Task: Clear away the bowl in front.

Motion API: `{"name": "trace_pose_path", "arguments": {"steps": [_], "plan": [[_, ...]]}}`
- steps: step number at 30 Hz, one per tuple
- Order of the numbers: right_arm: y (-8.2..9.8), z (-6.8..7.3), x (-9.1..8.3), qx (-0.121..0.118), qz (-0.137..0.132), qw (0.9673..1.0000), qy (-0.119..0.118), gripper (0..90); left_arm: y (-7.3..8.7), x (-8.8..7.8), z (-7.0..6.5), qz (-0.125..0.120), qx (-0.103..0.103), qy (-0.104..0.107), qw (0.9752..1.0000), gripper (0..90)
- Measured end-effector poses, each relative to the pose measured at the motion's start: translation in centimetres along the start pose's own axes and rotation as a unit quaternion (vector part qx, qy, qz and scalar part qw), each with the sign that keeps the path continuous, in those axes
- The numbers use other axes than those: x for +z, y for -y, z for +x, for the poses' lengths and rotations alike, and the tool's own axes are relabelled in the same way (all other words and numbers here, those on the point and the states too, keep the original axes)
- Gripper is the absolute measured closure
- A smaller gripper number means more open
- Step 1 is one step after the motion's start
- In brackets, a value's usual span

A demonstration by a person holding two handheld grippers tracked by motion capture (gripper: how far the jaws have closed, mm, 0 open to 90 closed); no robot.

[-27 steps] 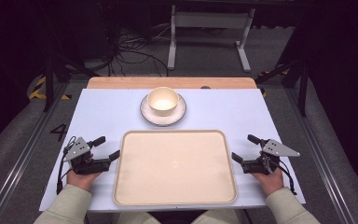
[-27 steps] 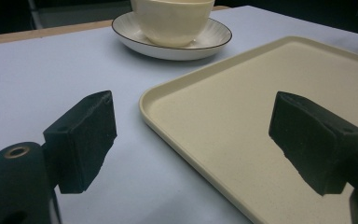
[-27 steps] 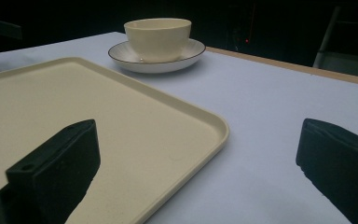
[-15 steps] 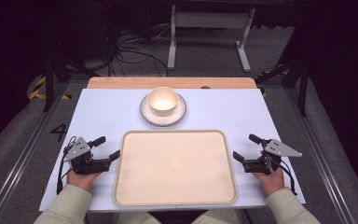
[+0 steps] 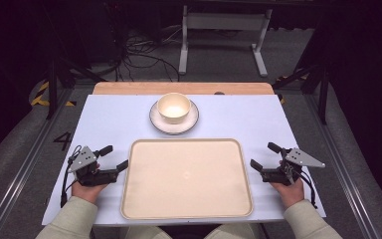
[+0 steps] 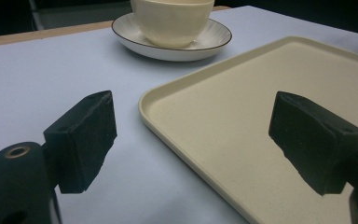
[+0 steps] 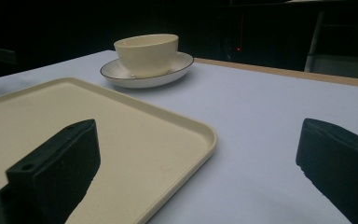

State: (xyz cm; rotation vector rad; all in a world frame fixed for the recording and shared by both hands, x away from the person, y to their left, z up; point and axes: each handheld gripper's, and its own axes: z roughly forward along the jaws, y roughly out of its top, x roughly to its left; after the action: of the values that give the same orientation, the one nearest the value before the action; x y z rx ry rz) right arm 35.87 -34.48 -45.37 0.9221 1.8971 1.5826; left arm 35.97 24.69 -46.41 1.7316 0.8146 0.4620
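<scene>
A cream bowl stands on a white plate with a dark rim at the back middle of the white table. In front of it lies a large beige tray with nothing on it. My left gripper rests just off the tray's left edge, jaws open and bare, pointing toward the tray. My right gripper sits off the tray's right edge, open too. In the left gripper view the tray's corner lies between the two pads, with the bowl beyond. The right gripper view shows the tray and the bowl ahead.
The white table top has bare room on both sides of the plate. A wooden strip runs along its far edge. Behind it stand a metal frame and cables on the dark floor.
The right gripper has shifted very slightly to the right. The left gripper, the tray, the bowl and the plate keep their places.
</scene>
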Motion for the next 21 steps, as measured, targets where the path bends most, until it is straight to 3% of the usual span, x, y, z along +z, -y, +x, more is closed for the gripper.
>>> {"name": "trace_pose_path", "arguments": {"steps": [4,13,21], "plan": [[0.0,0.0,0.0,-0.001,0.0,1.0,-0.001,0.0,-0.8,-0.1,-0.3,-0.005,0.009,0.001,0.9999,15.5],[0.0,0.0,0.1,-0.005,0.001,1.0,-0.002,0.0,-2.9,-0.5,-0.7,-0.011,0.002,0.012,0.9999,12.3],[0.1,0.0,0.0,-0.005,0.0,1.0,-0.003,0.0,-5.2,-0.9,-0.7,-0.03,-0.005,0.019,0.9994,11.2]]}}
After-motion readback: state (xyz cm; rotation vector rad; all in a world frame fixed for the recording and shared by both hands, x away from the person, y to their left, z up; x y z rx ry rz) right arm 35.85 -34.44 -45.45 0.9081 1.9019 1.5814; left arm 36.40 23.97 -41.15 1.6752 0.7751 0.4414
